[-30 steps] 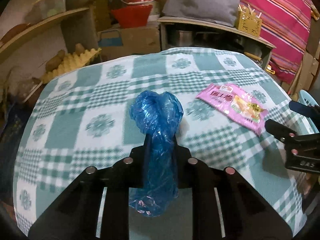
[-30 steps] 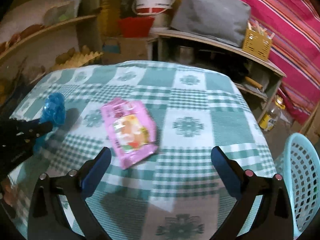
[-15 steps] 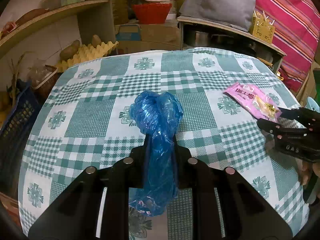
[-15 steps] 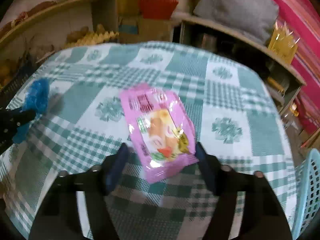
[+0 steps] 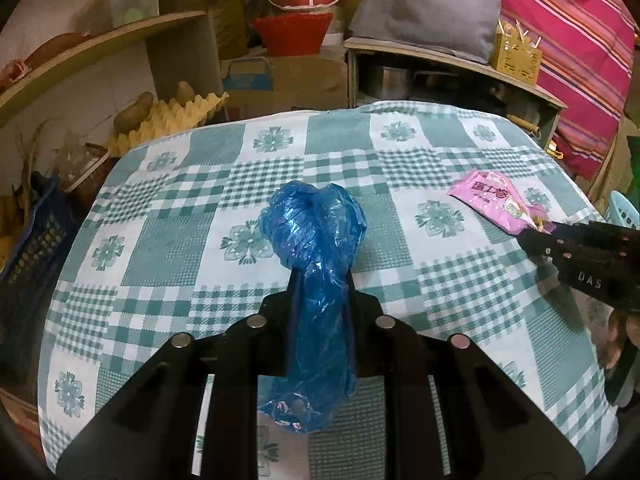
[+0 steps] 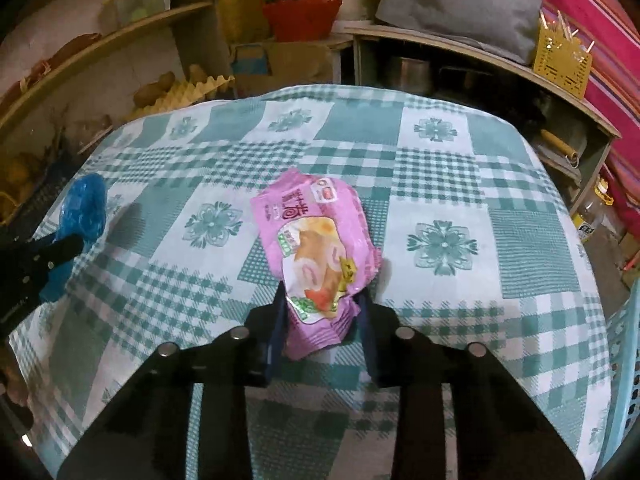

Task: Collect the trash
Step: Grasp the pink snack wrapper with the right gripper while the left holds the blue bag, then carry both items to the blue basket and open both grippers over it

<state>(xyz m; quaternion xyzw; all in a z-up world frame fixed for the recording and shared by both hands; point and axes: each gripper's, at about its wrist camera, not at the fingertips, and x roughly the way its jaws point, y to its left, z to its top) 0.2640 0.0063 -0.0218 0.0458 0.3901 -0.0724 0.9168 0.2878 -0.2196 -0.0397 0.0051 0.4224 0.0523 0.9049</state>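
Observation:
My left gripper (image 5: 320, 280) is shut on a crumpled blue plastic bag (image 5: 316, 240) and holds it above the checked tablecloth (image 5: 180, 240). The bag also shows at the left in the right wrist view (image 6: 82, 208). My right gripper (image 6: 322, 300) is shut on the near end of a pink snack wrapper (image 6: 312, 232), whose far end lies over the cloth. The wrapper (image 5: 492, 200) and the right gripper (image 5: 532, 236) show at the right in the left wrist view.
A light blue plastic basket (image 6: 628, 360) stands off the table's right edge. Beyond the table are wooden shelves (image 5: 100, 44), a yellow egg tray with potatoes (image 5: 168, 116), a cardboard box (image 5: 288, 80), a red basin (image 5: 292, 32) and a low bench (image 5: 448, 56).
My right gripper moved forward onto the pink wrapper and closed on its near end. My left gripper rose and drew back with the blue bag still in it.

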